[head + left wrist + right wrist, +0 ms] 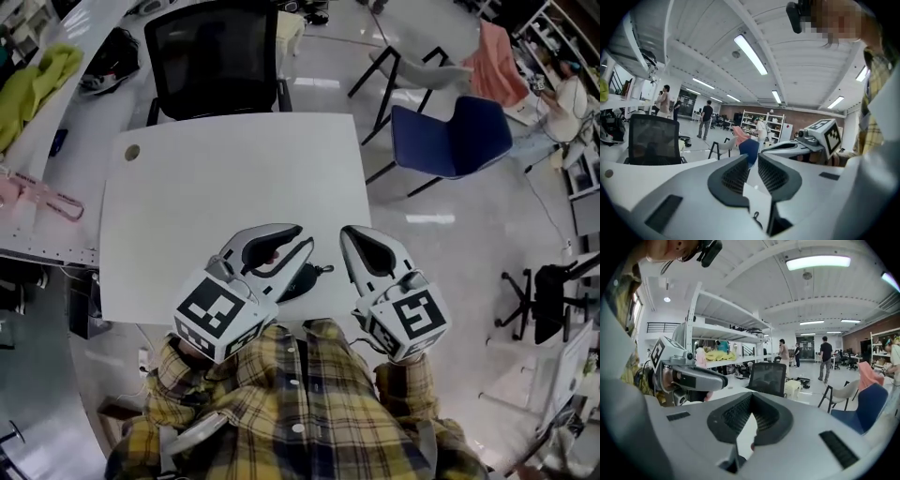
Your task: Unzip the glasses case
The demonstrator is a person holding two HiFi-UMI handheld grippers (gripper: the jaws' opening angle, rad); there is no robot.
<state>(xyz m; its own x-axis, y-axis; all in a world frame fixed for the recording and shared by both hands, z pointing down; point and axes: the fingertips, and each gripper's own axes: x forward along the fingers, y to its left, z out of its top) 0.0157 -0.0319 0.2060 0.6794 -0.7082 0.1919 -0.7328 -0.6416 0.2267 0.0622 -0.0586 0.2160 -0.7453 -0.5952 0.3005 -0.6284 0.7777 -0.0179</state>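
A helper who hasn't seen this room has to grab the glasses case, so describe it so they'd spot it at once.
Find the white table in front of the black mesh chair. At its near edge, below the left tongs, lies the glasses case, partly hidden. It is small and dark with a zipper pull, and it is the only loose thing on the tabletop.

Table [234, 187] matt, smooth; floor [450, 234] glossy; left gripper [305, 236] smooth plastic
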